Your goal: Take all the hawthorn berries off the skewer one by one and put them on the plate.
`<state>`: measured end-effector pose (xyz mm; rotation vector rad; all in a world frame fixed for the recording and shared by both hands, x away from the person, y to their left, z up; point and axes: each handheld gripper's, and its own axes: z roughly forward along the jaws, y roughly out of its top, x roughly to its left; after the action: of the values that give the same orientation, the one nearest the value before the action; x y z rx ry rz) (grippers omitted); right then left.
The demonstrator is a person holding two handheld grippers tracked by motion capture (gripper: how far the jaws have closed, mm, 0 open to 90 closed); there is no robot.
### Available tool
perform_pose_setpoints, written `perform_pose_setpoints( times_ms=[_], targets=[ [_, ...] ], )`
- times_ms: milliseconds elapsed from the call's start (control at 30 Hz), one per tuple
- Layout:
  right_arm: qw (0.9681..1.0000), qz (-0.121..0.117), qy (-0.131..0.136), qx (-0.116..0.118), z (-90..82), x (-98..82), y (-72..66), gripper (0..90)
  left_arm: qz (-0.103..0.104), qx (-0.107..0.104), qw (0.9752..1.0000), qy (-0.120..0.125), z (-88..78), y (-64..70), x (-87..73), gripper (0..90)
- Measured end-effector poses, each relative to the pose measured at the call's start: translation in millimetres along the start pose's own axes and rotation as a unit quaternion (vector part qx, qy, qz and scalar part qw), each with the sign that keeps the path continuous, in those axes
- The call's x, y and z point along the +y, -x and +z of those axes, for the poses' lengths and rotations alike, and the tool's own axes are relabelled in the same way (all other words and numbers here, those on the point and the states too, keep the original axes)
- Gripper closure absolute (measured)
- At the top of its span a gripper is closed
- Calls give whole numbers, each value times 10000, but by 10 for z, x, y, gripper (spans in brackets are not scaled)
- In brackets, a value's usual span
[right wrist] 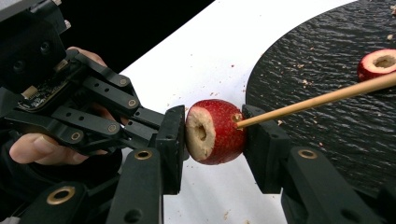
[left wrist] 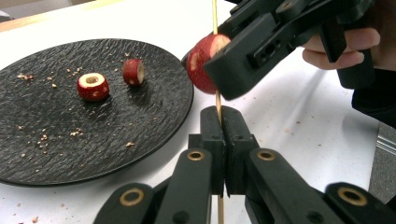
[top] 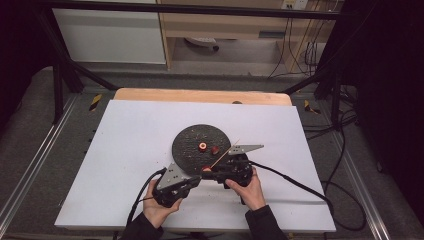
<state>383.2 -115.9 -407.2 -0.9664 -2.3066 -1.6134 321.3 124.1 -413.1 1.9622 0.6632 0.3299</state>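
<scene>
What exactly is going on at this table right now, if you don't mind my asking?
A person is threading cored red fruit onto a wooden skewer. The left gripper is shut on the skewer, and the right gripper clamps one cored fruit with the skewer passing through its side. They work just off the near edge of a black plate on the white table. Two more fruit pieces wait on the plate among crumbs.
</scene>
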Motion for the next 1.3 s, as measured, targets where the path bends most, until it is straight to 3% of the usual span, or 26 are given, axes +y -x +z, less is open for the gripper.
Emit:
perform_pose_setpoints(
  times_ms=[367,800,900,1100,1300],
  targets=[
    [9997,92,208,-114,-115,133,73,627,18,31,10000,-21,-165,-68,-114,883],
    [9977,380,441,-357,-232,399,338,632,2,136,9998,-115,-379,-225,-313,883],
    [9969,404,480,-481,-262,445,398,632,-15,153,9998,-156,-414,-262,-371,883],
    [9931,407,548,-955,-338,544,515,633,-141,273,9993,-216,-506,-363,-470,883],
    [9910,318,354,-1248,-195,483,583,632,-325,453,9984,-90,-564,-430,-464,883]
  ],
)
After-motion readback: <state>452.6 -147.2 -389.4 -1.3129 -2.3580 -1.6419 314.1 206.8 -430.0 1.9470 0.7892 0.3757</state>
